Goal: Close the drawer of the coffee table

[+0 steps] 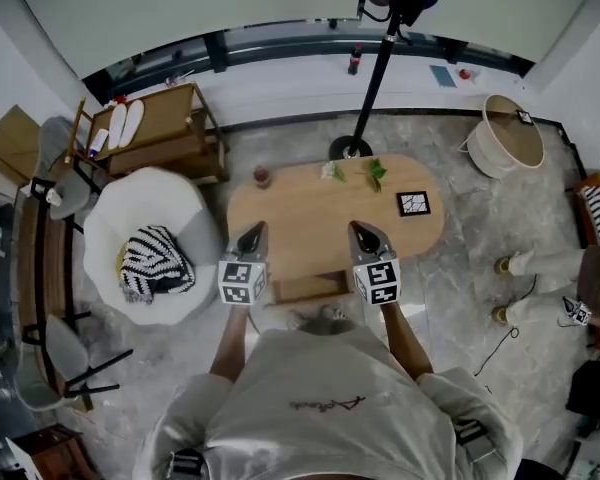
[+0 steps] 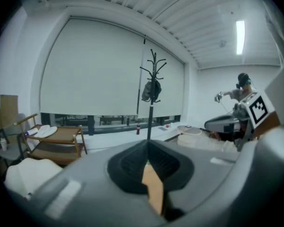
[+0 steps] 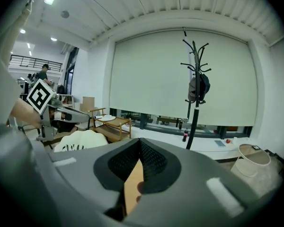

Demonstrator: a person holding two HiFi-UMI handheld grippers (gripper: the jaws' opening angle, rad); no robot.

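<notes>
The setting is a living-room mock-up inside a larger office or studio hall.

Home furnishings:
- an oval wooden coffee table (image 1: pixel 310 223)
- a white armchair (image 1: pixel 120 213) with a striped throw (image 1: pixel 153 263)
- a wooden trolley (image 1: pixel 170 118)
- a coat stand (image 1: pixel 377 63)
- a woven basket (image 1: pixel 510 138)
- a marble-pattern floor (image 1: pixel 460 268)

Workplace features:
- a wide roller blind (image 3: pixel 180 74)
- a slatted ceiling with a strip light (image 2: pixel 240 33)
- an upper-level railing (image 3: pixel 23 60)
</notes>
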